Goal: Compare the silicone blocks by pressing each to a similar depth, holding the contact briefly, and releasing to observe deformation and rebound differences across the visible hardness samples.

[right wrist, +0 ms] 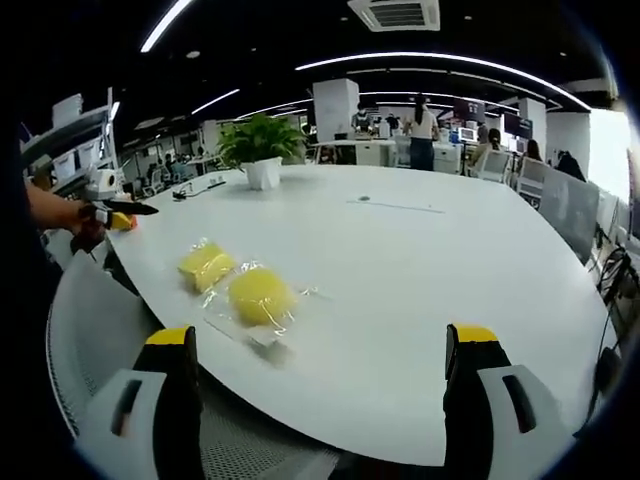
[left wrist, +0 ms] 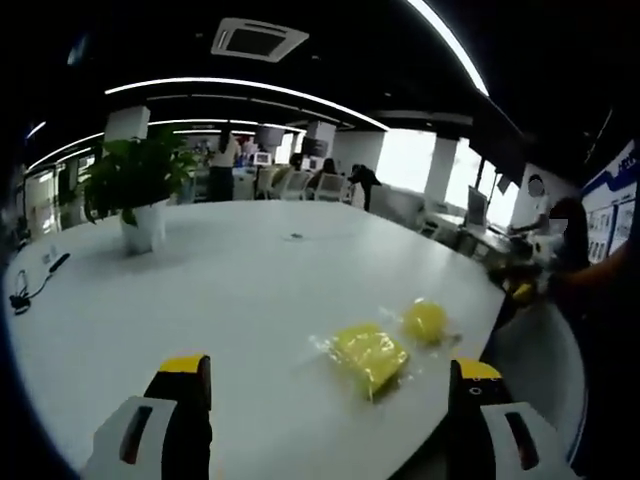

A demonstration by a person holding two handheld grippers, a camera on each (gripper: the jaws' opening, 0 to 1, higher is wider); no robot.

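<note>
Two yellow blocks, a square block (left wrist: pixel 368 352) and a round block (left wrist: pixel 424 320), lie in clear wrap near the white worktop (left wrist: pixel 200 290) edge. Both grippers (left wrist: pixel 330 400) (right wrist: pixel 320 390) hang above, jaws spread wide, touching nothing. Blocks look soft and squishy; press on the flat top

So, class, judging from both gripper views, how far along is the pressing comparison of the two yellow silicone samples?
Nothing looks done: the square block and the round block lie side by side on the white table in clear wrappers, untouched. Nothing is in hand; the left gripper and right gripper are open, short of the samples. Every press, hold and release is left.
</note>
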